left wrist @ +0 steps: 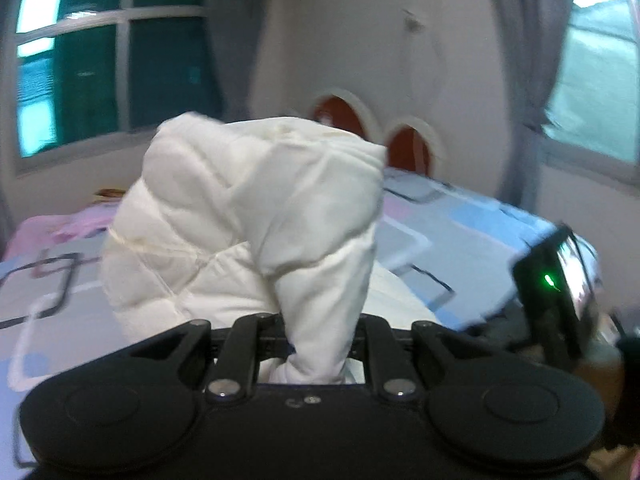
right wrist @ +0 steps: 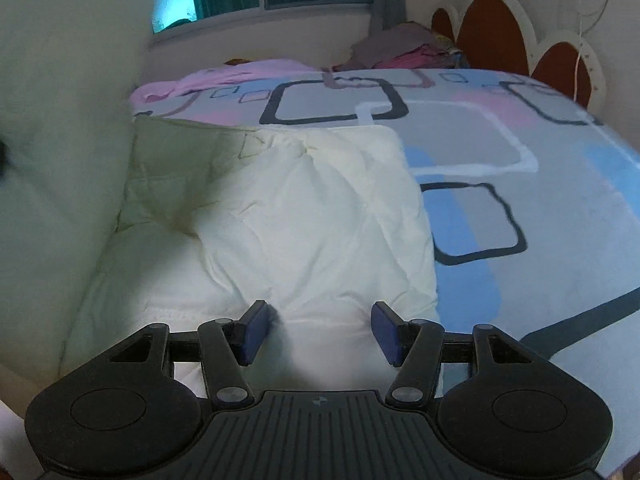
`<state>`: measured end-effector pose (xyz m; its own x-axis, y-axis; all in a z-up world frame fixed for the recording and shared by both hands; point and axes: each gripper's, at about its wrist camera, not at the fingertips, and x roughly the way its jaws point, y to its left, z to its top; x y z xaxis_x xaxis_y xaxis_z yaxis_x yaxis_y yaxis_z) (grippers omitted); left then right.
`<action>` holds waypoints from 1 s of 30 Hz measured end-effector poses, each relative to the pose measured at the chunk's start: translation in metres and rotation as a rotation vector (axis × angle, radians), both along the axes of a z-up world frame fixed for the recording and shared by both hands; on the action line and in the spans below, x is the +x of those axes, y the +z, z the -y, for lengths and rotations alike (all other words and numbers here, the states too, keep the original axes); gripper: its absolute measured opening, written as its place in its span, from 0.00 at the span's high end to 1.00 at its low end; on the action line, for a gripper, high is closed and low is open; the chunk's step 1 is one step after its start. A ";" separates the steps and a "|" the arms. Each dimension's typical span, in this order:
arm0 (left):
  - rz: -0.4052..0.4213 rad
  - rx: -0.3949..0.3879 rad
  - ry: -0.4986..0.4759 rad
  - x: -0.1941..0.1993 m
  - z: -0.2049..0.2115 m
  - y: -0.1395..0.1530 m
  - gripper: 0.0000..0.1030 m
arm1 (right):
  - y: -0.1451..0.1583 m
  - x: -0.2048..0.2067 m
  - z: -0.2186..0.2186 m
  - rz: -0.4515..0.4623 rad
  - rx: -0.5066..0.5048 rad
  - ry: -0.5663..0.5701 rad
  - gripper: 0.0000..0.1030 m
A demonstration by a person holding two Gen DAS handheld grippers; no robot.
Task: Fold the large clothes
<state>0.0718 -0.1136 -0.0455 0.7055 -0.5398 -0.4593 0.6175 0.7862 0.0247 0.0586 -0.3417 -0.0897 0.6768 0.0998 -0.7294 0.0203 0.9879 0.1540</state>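
Left wrist view, one white quilted jacket (left wrist: 248,216) bunched and lifted above the bed (left wrist: 460,224), left tool (left wrist: 320,344) clenched on a fold, right tool (right wrist: 320,332) released, jaws apart over the jacket, probably not touching, one clothes pile (right wrist: 404,50) beyond, no containers visible.

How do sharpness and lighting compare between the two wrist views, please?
Left wrist view: motion-smeared throughout, the white quilted padded garment soft-edged. Right wrist view: sharper, the grey-blue patterned bedsheet crisp, but the garment's left side is shadowed; both bend at the edges.
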 end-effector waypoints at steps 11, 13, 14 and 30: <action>-0.069 0.099 -0.182 0.000 0.070 -0.052 0.87 | 0.027 -0.044 0.059 0.025 -0.019 -0.130 0.44; -0.057 0.133 -0.200 -0.004 0.081 -0.061 0.87 | 0.036 -0.054 0.073 0.034 -0.009 -0.162 0.44; -0.045 0.151 -0.207 -0.007 0.085 -0.066 0.87 | 0.041 -0.058 0.080 0.041 0.002 -0.176 0.44; 0.002 0.206 -0.258 -0.032 0.089 -0.078 0.76 | 0.072 -0.046 0.076 -0.005 0.339 -0.090 0.44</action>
<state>0.0400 -0.2029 -0.1234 0.5585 -0.5965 -0.5764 0.7954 0.5823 0.1681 0.0125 -0.4177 -0.0178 0.6905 0.2770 -0.6681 0.1065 0.8747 0.4727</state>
